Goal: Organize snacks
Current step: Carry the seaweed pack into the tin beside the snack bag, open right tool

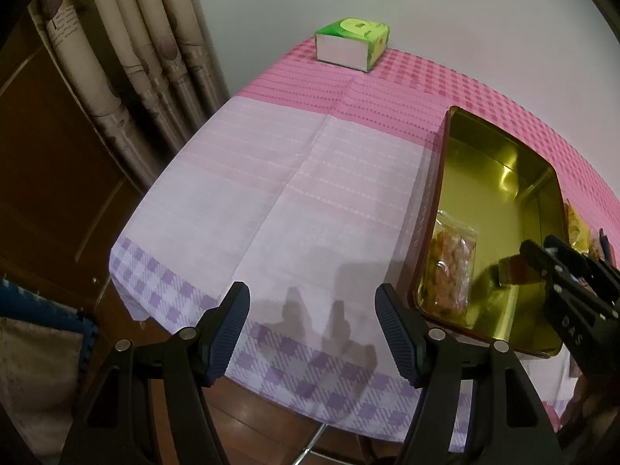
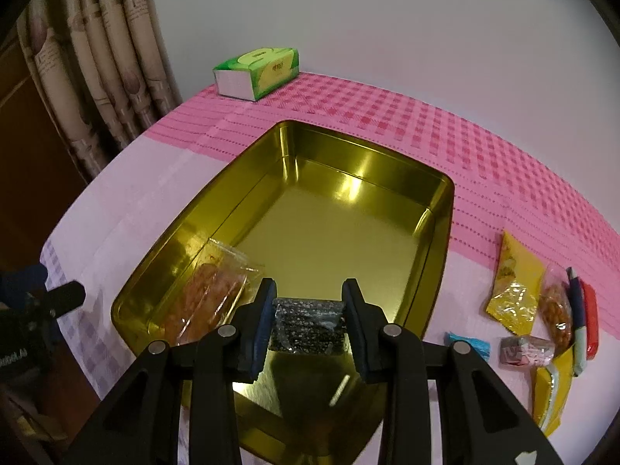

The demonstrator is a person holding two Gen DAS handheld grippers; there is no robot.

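R gripper [image 2: 310, 319] is clamped on a dark speckled snack packet [image 2: 308, 325], pads pressing both sides; packet hangs over the near end of the gold tin [image 2: 438, 209], above its floor, not resting on it as far as the right wrist view shows. Tin sits open on a table w/ pink-and-lilac checked cloth [image 2: 387, 116]. Inside tin, near-left corner: one clear bag of orange snacks [image 2: 209, 294], lying flat against the left wall. Rest of tin floor bare. L gripper [image 1: 312, 329] stands about half open, nothing btwn pads, hovering over the lilac checked edge of the cloth, just left of the tin; its shadow falls on the cloth below. Outside tin, to its right on the cloth: yellow snack pouch [image 2: 513, 283], second clear bag of orange snacks [image 2: 556, 310], red stick packet [image 2: 591, 321] w/ a dark-and-pale stick packet beside it, small wrapped sweet [image 2: 525, 350], blue wrapper [image 2: 467, 343], another yellow pouch [image 2: 552, 395] at the near edge. These lie clustered, several touching or overlapping. Green tissue box [image 2: 257, 71] at far-left corner of table, well apart from tin. Patterned curtain [image 2: 97, 58] hangs at left behind table.
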